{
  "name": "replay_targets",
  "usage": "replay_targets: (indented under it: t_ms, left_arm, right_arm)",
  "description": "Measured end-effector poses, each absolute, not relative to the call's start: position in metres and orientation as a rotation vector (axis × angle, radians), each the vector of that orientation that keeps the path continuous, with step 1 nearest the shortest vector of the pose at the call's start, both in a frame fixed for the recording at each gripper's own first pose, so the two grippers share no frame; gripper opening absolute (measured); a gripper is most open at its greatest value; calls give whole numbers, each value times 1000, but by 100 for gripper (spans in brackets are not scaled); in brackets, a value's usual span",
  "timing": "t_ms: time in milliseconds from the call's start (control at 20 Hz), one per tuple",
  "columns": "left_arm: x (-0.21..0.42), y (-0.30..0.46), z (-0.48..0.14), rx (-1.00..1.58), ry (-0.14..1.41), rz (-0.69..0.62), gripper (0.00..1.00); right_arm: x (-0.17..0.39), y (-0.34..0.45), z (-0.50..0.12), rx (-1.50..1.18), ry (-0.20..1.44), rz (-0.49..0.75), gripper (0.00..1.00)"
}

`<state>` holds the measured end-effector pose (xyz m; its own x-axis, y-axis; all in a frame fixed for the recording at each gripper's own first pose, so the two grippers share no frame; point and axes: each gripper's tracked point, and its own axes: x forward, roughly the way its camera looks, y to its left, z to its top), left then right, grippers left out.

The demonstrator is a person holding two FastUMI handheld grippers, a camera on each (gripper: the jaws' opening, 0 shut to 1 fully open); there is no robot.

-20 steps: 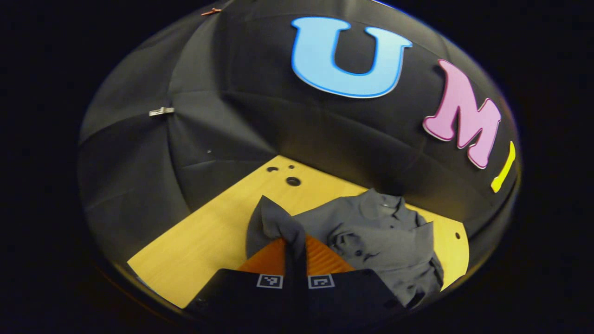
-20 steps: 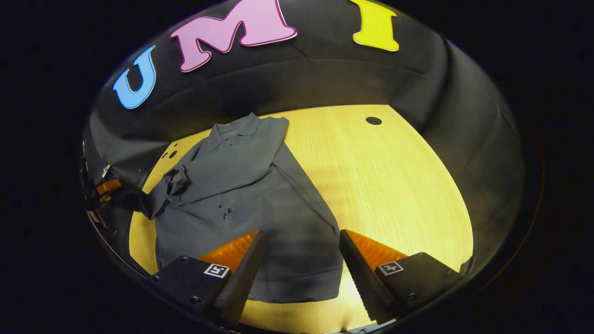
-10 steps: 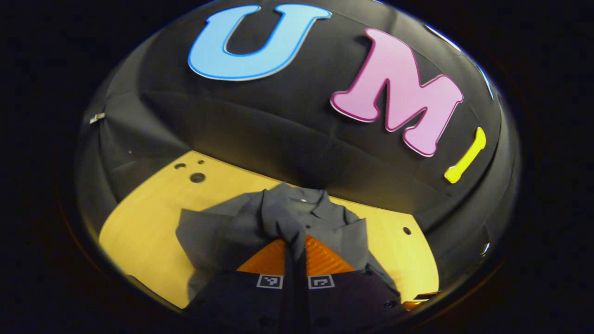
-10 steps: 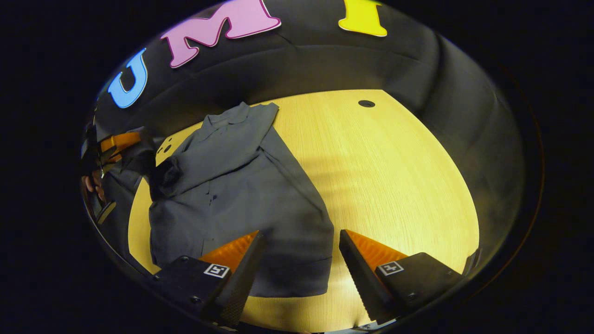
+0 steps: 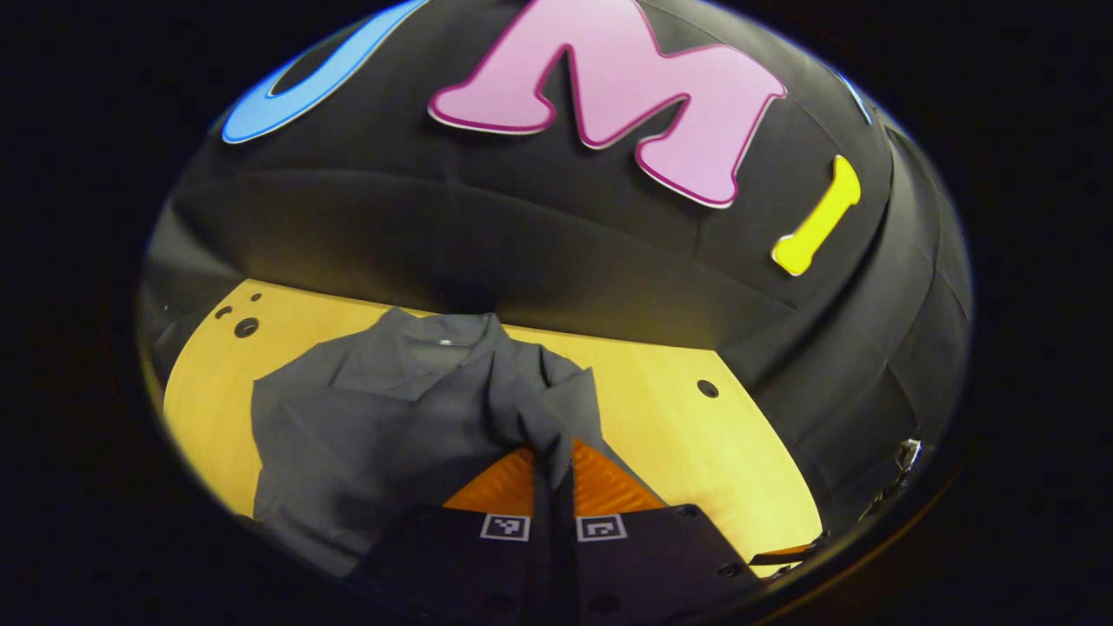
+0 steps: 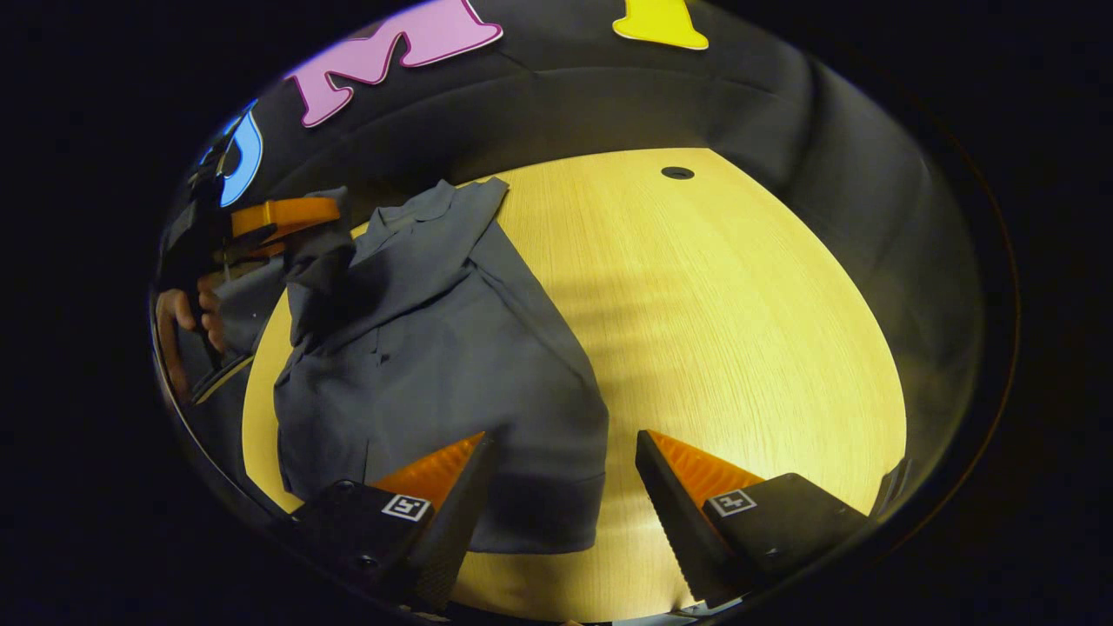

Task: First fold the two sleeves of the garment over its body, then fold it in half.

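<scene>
A dark grey button shirt (image 6: 452, 348) lies collar-far on the yellow wooden table (image 6: 739, 304). In the left gripper view my left gripper (image 5: 554, 452) is shut on the end of one sleeve (image 5: 522, 404), held raised over the shirt's body (image 5: 365, 426). The right gripper view has that left gripper (image 6: 287, 217) at the far left beside the collar, with the sleeve hanging from it and a hand (image 6: 187, 313) behind. My right gripper (image 6: 565, 443) hovers open above the shirt's near hem, its fingers apart with nothing between them.
The table (image 5: 669, 417) has small round holes: two by the far left corner (image 5: 246, 327) and one at the far right (image 6: 676, 172). The black cloth wall closes in the table's far side. Bare wood lies to the right of the shirt.
My left gripper has carried the sleeve up and across, from beside the shirt to over its body. The right gripper stayed open, with the hem drifting slightly left in its view.
</scene>
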<state>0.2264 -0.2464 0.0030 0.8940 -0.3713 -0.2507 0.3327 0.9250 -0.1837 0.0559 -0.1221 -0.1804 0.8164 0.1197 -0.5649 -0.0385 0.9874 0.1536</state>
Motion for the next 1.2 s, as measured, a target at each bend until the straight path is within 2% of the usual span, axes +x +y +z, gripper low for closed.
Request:
replay_targets:
  t_ms: [300,450,500,750,850,900,950,1000,1050,1100,1150,1200]
  left_arm:
    - [243,-284,-30,-62,356,-369,7]
    - [248,-296,-46,-61,397,-358,19]
    - [247,-301,-46,-70,399,-369,18]
    - [229,-281,-33,-44,353,-338,94]
    - [208,-260,-36,-59,355,-325,96]
    - [194,-246,-42,-72,366,-320,92]
    - [180,-231,-47,-81,380,-309,96]
    - [164,-213,-56,-86,394,-295,92]
    - [149,-194,-63,-86,405,-275,96]
    - [132,-173,-72,-86,415,-248,92]
    - [115,-153,-82,-88,426,-215,96]
    - [100,-132,-94,-96,444,-184,96]
  right_arm:
    - [48,-114,-198,106,659,146,99]
    - [43,-110,-203,96,673,171,99]
    - [42,-111,-203,92,674,178,99]
    - [45,-116,-210,112,695,167,99]
    - [45,-118,-218,140,727,156,99]
    - [44,-119,-222,155,743,149,99]
    - [43,-119,-226,174,761,146,99]
    - [40,-117,-229,193,783,148,99]
    - [43,-118,-224,201,767,144,99]
    - [42,-114,-228,205,781,155,99]
    - [40,-108,-229,205,798,165,99]
    - [40,-102,-229,202,797,171,99]
